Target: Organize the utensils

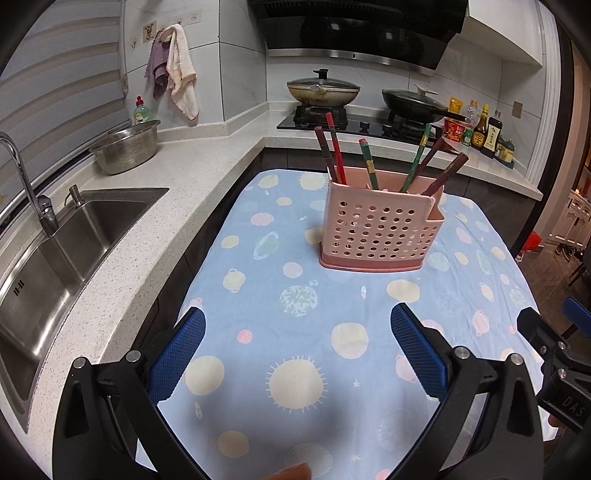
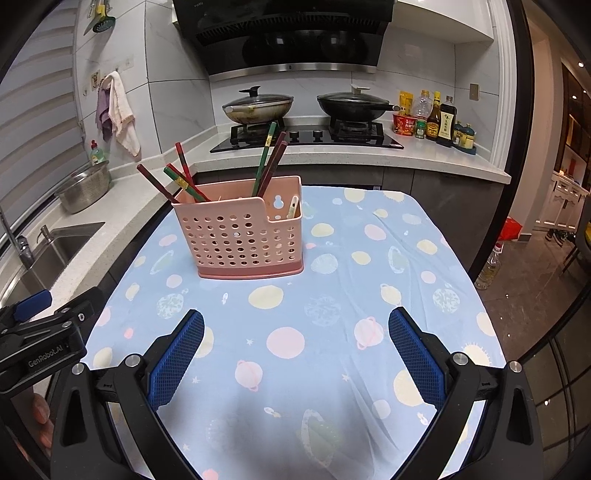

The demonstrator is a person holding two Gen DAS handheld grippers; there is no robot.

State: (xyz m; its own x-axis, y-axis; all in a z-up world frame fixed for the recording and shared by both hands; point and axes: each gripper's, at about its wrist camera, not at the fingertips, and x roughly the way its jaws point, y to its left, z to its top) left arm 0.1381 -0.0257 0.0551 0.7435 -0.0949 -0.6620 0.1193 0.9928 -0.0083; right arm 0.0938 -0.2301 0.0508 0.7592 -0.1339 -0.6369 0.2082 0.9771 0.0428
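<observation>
The pink perforated caddy (image 1: 380,229) stands upper centre on the planet-print cloth (image 1: 295,332), chopsticks (image 1: 334,147) leaning upright inside. Left gripper (image 1: 297,350) and right gripper (image 2: 295,350) hover wide apart, empty, about equally near.

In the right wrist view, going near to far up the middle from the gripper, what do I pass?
Right gripper → patterned blue tablecloth → pink utensil holder with the chopsticks standing in it → black gas hob → range hood.
</observation>
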